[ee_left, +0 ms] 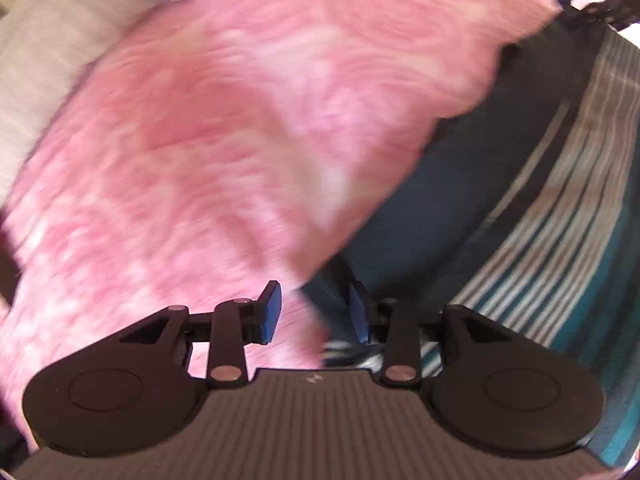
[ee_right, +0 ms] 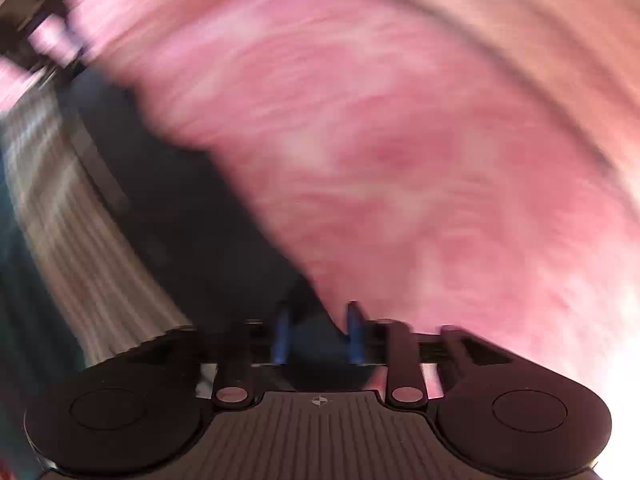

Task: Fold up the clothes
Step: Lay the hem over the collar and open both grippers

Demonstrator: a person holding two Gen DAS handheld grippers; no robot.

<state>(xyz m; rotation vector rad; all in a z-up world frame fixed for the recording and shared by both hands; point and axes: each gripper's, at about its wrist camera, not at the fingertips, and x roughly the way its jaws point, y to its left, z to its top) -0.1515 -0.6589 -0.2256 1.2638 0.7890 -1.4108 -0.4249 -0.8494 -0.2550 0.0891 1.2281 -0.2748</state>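
A pink mottled garment [ee_left: 248,128] fills most of the left wrist view and lies over a dark blue cloth [ee_left: 432,200]. My left gripper [ee_left: 316,314] is open, with a corner of the pink garment lying between its blue pads [ee_left: 270,312]. The right wrist view is blurred by motion. It shows the same pink garment [ee_right: 392,152] at the right and the dark cloth [ee_right: 192,208] at the left. My right gripper [ee_right: 318,334] is open, and the pink edge and dark cloth lie between its blue pads [ee_right: 354,332].
A striped teal, white and dark spread [ee_left: 560,208] covers the surface at the right of the left wrist view and shows at the left of the right wrist view [ee_right: 60,208]. A pale beige surface [ee_left: 44,52] lies at the upper left.
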